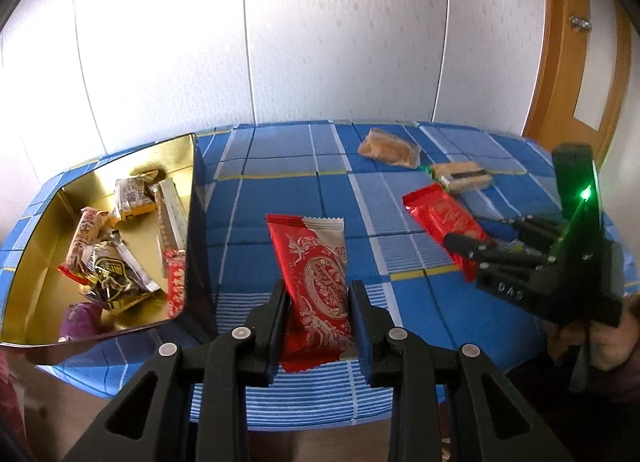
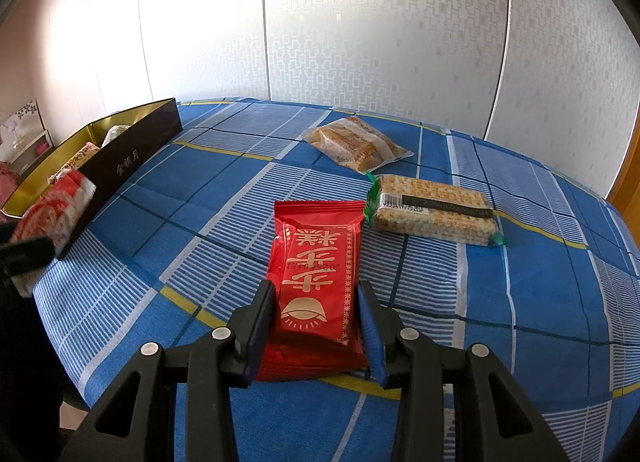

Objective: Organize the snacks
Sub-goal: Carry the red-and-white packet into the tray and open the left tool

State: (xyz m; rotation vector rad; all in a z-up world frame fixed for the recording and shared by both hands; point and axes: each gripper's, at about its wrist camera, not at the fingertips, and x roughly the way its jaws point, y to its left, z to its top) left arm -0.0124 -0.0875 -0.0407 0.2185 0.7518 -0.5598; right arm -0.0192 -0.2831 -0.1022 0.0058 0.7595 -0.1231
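Covering the desk (image 2: 540, 282) is a blue checked cloth (image 1: 280, 198) with white and yellow lines, set against pale patterned wall panels (image 2: 380, 22); a wooden door (image 1: 580, 62) stands at two o'clock in the left view. At nine o'clock sits the gold-lined tin (image 1: 44, 318), its dark side printed 金祺月, its snacks partly cut off. The left gripper (image 1: 318, 294) fingers pinch a red-and-white packet (image 1: 316, 278), lifted beside the tin, label too blurred to read. The right gripper (image 2: 316, 294) fingers flank a red packet (image 2: 320, 282) lying on the cloth; contact is unclear. Two clear-wrapped biscuit packs (image 2: 434, 210) lie at one o'clock.
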